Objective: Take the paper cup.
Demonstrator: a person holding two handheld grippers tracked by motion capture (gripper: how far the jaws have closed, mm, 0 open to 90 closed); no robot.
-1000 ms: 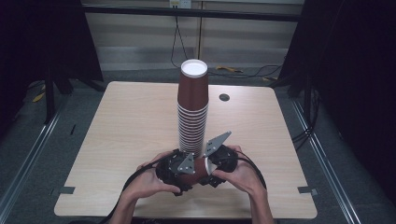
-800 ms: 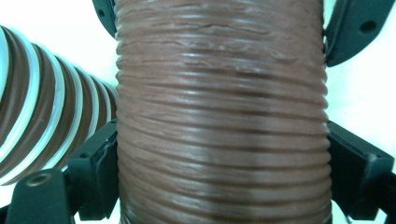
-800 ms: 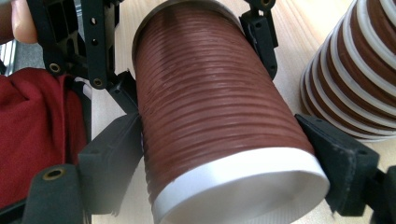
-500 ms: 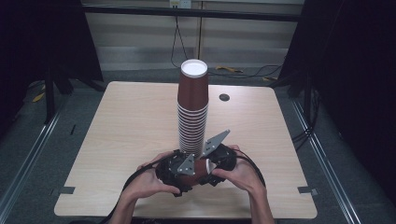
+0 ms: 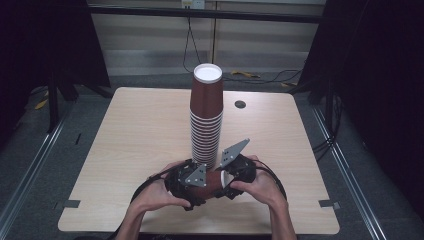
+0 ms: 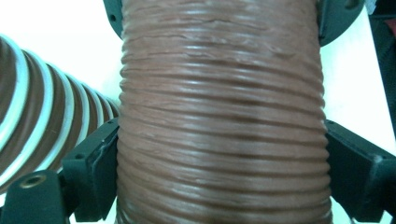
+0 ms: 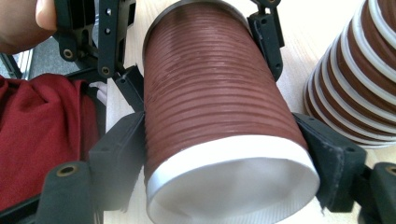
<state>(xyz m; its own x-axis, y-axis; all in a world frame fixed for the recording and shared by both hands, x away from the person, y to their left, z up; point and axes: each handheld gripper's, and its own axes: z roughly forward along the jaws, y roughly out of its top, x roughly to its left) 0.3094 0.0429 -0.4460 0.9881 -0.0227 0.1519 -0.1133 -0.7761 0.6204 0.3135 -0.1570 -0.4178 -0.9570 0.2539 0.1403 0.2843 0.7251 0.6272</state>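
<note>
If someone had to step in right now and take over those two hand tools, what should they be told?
Left gripper: shut on the brown cup, near its closed end.
Right gripper: shut on the same cup near its white rim.
The cup lies sideways between them, just in front of the tall cup stack on the table.
Done: one cup is held apart from the stack.
Left: probably placing it; where is unclear.

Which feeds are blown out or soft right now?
Left gripper view: table washed out white, brown cup slightly soft up close. Right gripper view: cup rim blurred, tabletop glaring. High view: evenly lit, surroundings dark, cup stack sharp.
</note>
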